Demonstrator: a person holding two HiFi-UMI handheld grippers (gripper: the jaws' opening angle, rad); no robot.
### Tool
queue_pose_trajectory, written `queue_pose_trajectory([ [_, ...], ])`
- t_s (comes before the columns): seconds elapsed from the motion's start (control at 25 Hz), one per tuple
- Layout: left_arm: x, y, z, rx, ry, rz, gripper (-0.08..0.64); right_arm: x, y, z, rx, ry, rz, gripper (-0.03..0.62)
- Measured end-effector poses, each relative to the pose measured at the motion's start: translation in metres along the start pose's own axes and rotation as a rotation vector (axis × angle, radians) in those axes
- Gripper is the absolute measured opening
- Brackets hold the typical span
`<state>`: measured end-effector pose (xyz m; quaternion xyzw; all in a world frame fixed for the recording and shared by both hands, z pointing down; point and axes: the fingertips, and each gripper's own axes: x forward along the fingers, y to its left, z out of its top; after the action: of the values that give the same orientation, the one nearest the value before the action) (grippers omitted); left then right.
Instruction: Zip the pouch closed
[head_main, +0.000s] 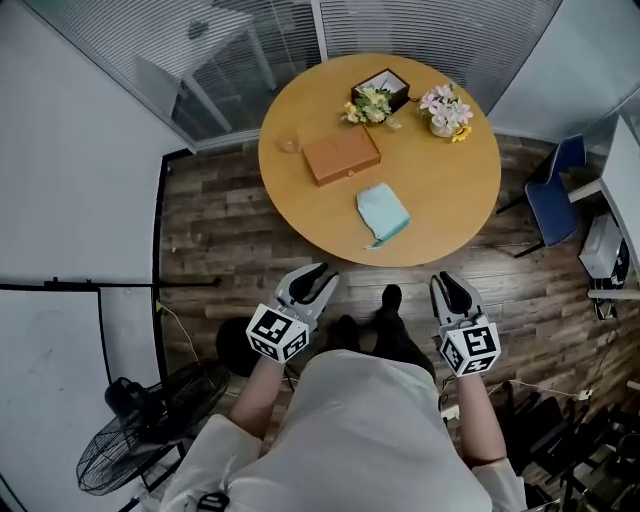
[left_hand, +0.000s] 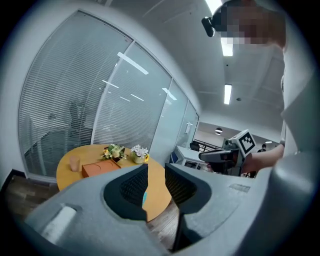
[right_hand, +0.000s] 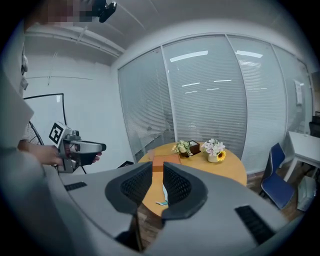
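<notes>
The teal pouch (head_main: 381, 213) lies flat on the round wooden table (head_main: 450, 200), near the table's front edge. Both grippers hang in front of that table, above the wooden floor and short of the edge. My left gripper (head_main: 318, 275) and my right gripper (head_main: 447, 283) each stand open with a narrow gap and nothing between the jaws. In the left gripper view a sliver of the pouch (left_hand: 145, 196) shows through the gap of the left gripper (left_hand: 156, 170). The right gripper (right_hand: 157, 167) likewise frames the pouch (right_hand: 164, 192) far ahead of it.
On the table also stand a brown flat box (head_main: 342, 156), a small cup (head_main: 290, 144), a dark box with yellow flowers (head_main: 372, 100) and a pot of pink flowers (head_main: 446, 110). A blue chair (head_main: 552, 205) is at the right, a floor fan (head_main: 130, 440) at the lower left, glass walls behind.
</notes>
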<state>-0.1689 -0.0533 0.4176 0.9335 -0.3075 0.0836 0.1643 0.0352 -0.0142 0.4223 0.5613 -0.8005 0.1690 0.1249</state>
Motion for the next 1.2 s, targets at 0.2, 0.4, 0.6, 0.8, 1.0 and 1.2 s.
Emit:
queue_pose_trajectory([
  [0.2, 0.028, 0.013, -0.013, -0.003, 0.025, 0.067, 0.103, 0.028, -0.03, -0.009, -0.009, 0.053, 0.071, 0.067],
  [0.4, 0.059, 0.015, -0.034, -0.017, 0.066, 0.092, 0.103, 0.063, -0.045, -0.029, -0.038, 0.117, 0.178, 0.067],
  [0.6, 0.097, 0.019, -0.063, -0.051, 0.119, 0.104, 0.103, 0.103, -0.06, -0.053, -0.081, 0.193, 0.285, 0.067],
  [0.8, 0.137, 0.032, -0.096, -0.054, 0.189, 0.112, 0.103, 0.141, -0.074, -0.08, -0.096, 0.254, 0.379, 0.067],
  [1.0, 0.166, 0.041, -0.129, -0.064, 0.267, 0.115, 0.103, 0.171, -0.082, -0.112, -0.11, 0.323, 0.462, 0.067],
  [1.2, 0.188, 0.052, -0.163, -0.078, 0.343, 0.116, 0.103, 0.198, -0.082, -0.142, -0.114, 0.373, 0.525, 0.067],
])
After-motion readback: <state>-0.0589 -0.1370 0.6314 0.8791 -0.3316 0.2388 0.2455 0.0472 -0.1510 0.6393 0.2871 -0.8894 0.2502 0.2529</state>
